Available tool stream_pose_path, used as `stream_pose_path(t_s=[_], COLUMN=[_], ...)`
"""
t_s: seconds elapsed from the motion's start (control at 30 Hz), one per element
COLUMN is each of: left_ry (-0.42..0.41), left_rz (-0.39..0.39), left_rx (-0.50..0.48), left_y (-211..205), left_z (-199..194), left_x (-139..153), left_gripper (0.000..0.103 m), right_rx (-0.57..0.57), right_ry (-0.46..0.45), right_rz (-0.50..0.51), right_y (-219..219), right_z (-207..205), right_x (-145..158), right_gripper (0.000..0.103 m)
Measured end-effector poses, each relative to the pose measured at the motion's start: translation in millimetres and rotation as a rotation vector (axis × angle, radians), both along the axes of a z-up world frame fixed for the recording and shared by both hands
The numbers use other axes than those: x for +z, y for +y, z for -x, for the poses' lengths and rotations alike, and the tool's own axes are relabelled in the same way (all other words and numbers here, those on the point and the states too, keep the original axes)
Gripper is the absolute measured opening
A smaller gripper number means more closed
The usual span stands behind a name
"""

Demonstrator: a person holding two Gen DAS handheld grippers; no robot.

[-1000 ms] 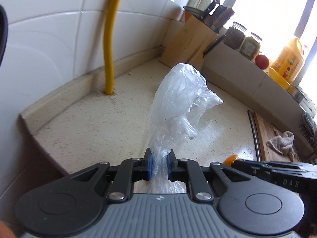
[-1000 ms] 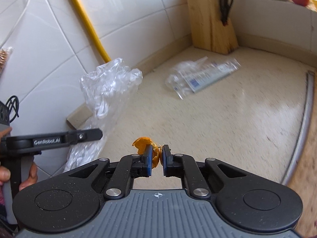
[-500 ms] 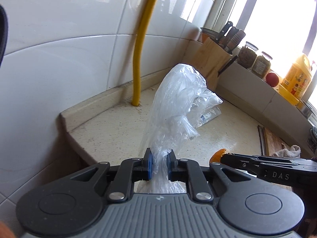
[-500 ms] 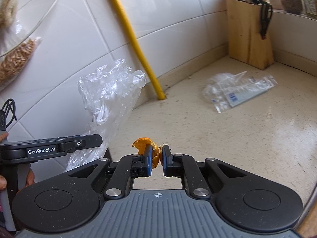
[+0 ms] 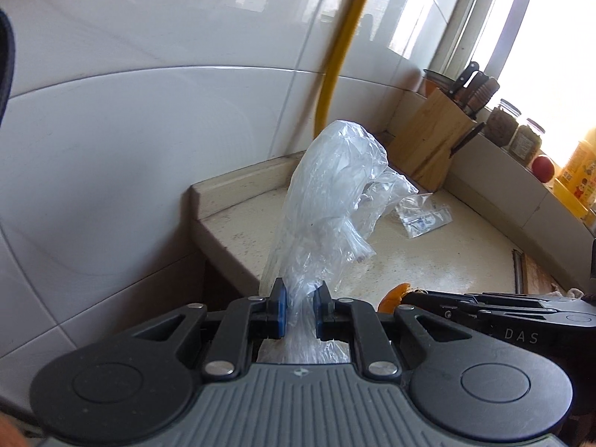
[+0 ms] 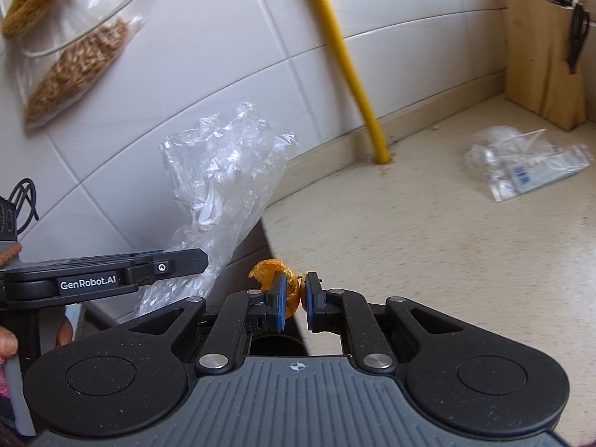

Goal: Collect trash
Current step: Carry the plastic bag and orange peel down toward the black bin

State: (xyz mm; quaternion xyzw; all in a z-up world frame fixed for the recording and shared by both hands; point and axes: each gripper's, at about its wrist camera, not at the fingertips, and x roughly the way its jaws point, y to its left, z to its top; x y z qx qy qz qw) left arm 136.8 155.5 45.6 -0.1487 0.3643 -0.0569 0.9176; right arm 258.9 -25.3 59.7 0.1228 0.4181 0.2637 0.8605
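Observation:
My left gripper (image 5: 300, 311) is shut on a crumpled clear plastic bag (image 5: 331, 201) that stands up from its blue pads, held off the left end of the counter. The same bag (image 6: 223, 171) shows in the right wrist view, left of centre. My right gripper (image 6: 296, 300) is shut on a piece of orange peel (image 6: 275, 273), just past the counter's left edge. In the left wrist view the peel (image 5: 395, 294) peeks out at the tip of the right gripper. A flat clear wrapper with blue print (image 6: 529, 165) lies on the counter (image 6: 428, 231) near the knife block.
A yellow pipe (image 6: 350, 74) rises from the counter along the white tiled wall. A wooden knife block (image 6: 544, 56) stands in the corner. Jars (image 5: 514, 130), a red fruit (image 5: 542, 167) and a yellow bottle (image 5: 577, 175) line the window ledge. A bag of grain (image 6: 74, 70) hangs on the wall.
Both grippers have pulled back and to the left off the counter, still holding the bag and the peel. The counter's left end and the wall below it now show.

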Motion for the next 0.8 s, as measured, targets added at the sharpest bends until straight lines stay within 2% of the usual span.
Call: stream_pose_path(t_s=[0.5,0.8], left_ry=[-0.008,0.047], left_rz=[0.011,0.020], left_rx=[0.099,0.172], left_y=[41,68], left_z=[28,45], left_x=[-5,-23], left_gripper=[0.012,0.012], right_rx=[0.129,0.217], right_ry=[0.017,0.050], right_rz=[0.013,0.027], right_y=[55,96], right_z=[-3,-9], right_x=[-1,-14], right_gripper=[0.015,0.016])
